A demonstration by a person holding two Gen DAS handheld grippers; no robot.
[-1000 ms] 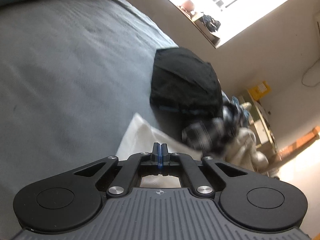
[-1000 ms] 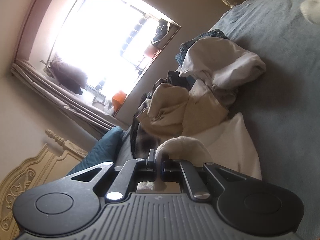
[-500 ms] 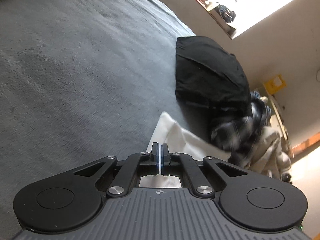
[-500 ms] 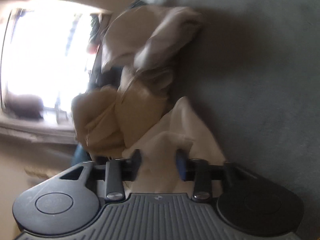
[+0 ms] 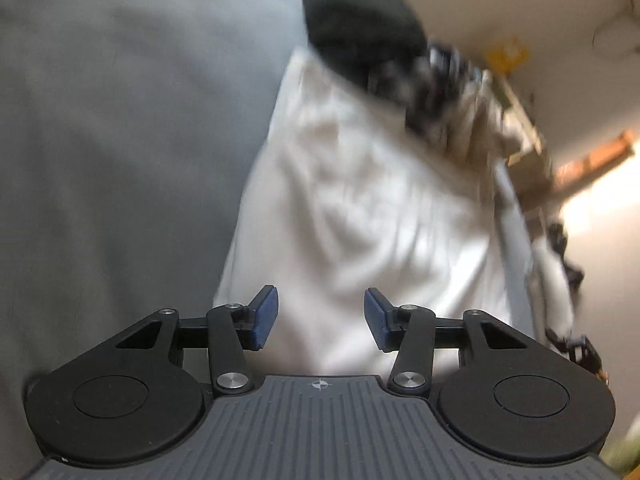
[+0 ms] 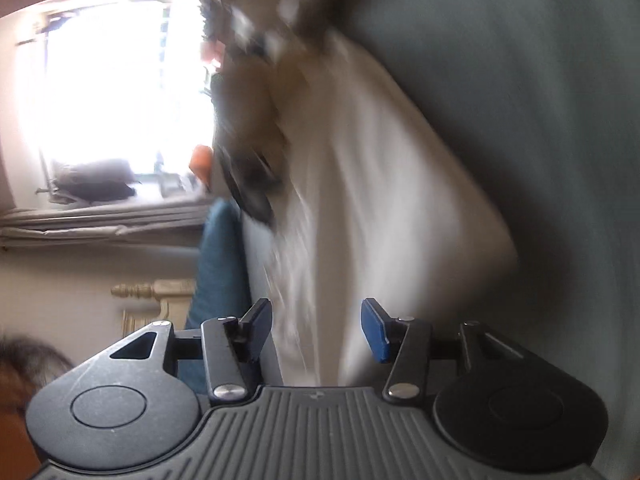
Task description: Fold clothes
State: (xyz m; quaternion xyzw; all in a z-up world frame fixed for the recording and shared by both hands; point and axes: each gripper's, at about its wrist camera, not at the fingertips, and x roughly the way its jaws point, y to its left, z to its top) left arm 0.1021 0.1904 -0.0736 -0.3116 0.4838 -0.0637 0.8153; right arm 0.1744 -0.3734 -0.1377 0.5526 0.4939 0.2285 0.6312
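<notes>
Both jaws are opening: the left gripper (image 5: 321, 317) and right gripper (image 6: 316, 330) stand about half apart, pads clear of cloth, holding nothing. One white garment (image 5: 360, 200), creased and blurred, lies on the grey bedspread (image 5: 120, 140) from bottom centre toward upper right, beside one black garment (image 5: 360, 24). No writing is readable.

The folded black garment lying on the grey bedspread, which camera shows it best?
The left wrist view: the folded black garment shows there as a whole dark mound, blurred, at the far end of the white cloth on the grey bedspread. The right wrist view shows nothing I can identify as it, only blurred beige and dark clothing.
</notes>
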